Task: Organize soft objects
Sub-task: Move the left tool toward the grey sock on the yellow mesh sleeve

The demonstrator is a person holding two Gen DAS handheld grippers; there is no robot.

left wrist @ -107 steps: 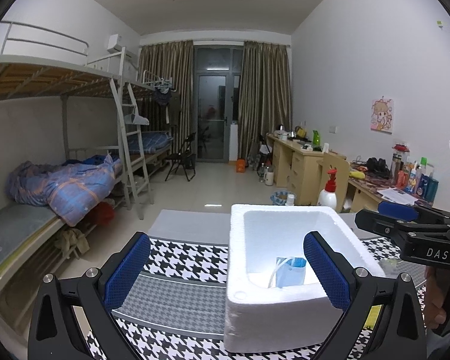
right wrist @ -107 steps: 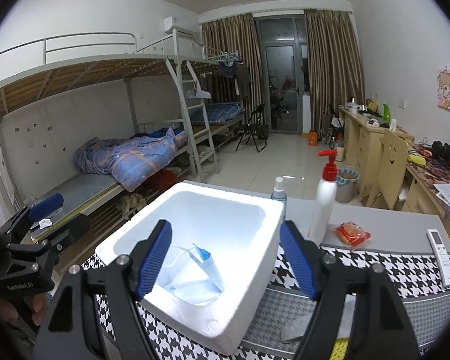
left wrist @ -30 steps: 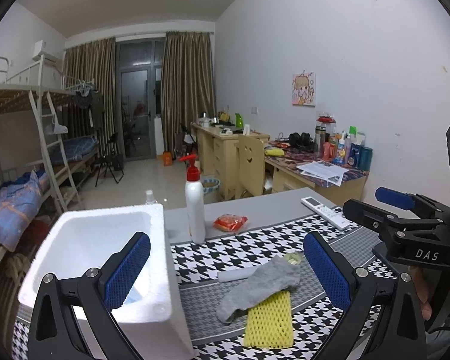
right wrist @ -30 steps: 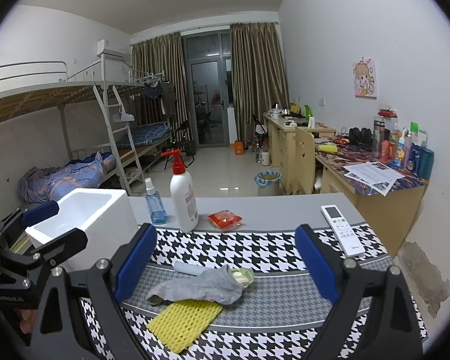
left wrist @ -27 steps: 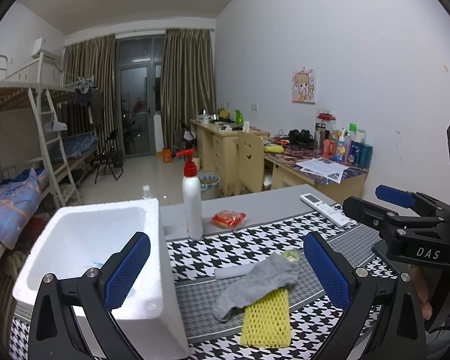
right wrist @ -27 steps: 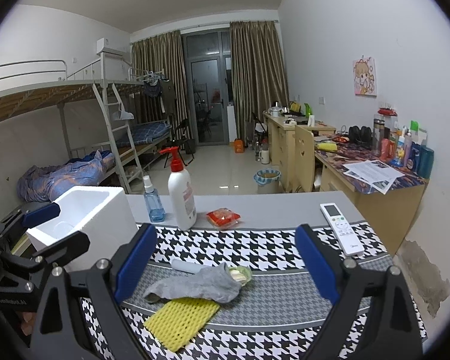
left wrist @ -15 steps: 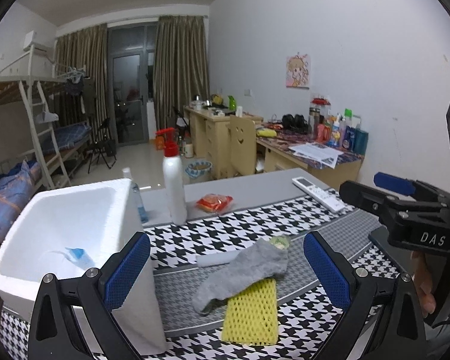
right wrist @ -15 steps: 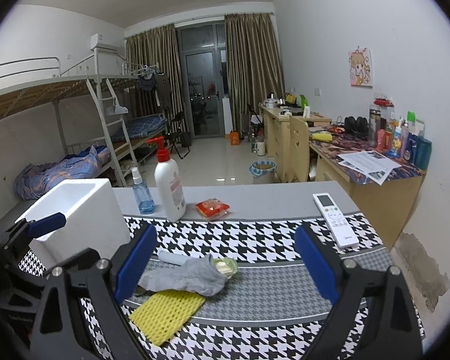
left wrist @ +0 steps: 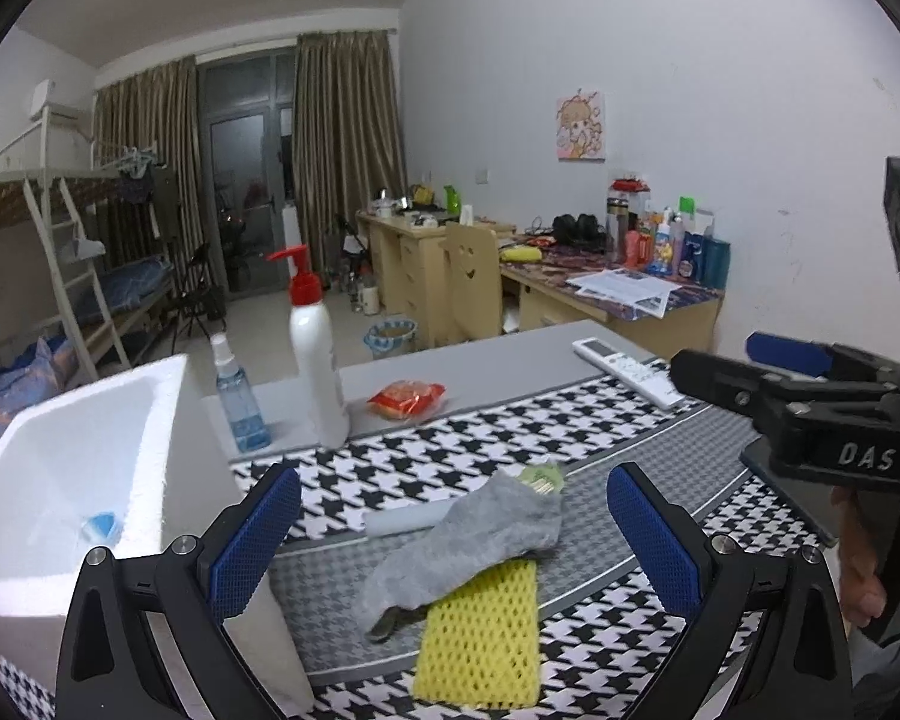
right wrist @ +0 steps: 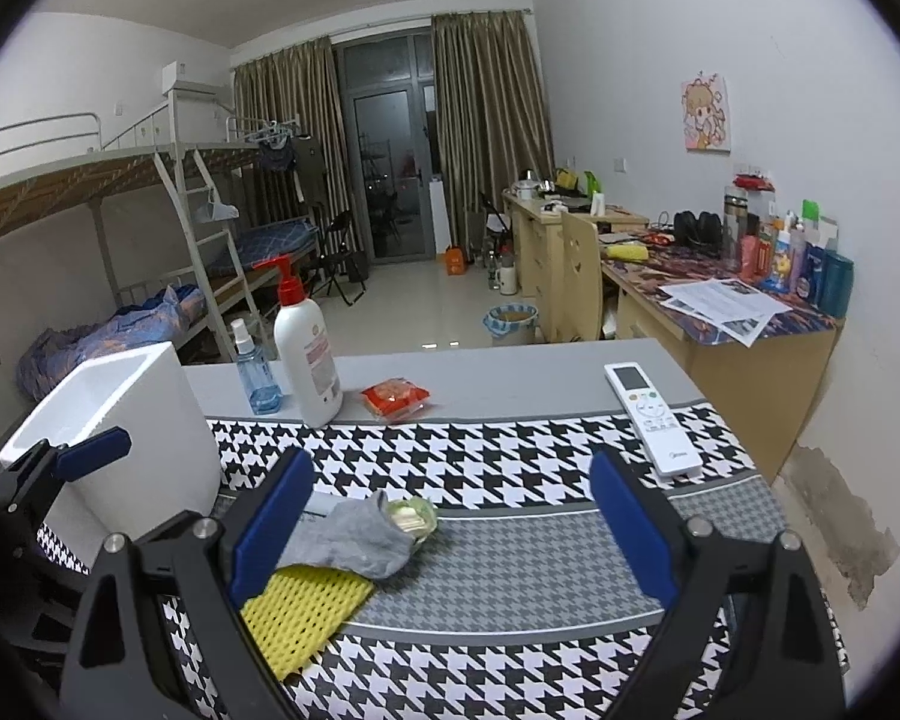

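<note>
Swung off foam box (left wrist: 90, 450) toward grey sock (left wrist: 468, 540) on tabletop (left wrist: 480, 360), draped over yellow mesh (left wrist: 486, 642). Long axis diagonal, dead ahead between left tool (left wrist: 450, 534) pads; nearer than right tool (right wrist: 444, 528). Both spread, empty.

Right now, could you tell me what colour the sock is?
Grey; the sock shows best in the left wrist view.

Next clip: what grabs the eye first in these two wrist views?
The grey sock draped over a yellow mesh pad on the houndstooth cloth, centred between the open left gripper fingers. To the left stands the white foam box. Behind, a red-pump lotion bottle stands on the grey tabletop.
</note>
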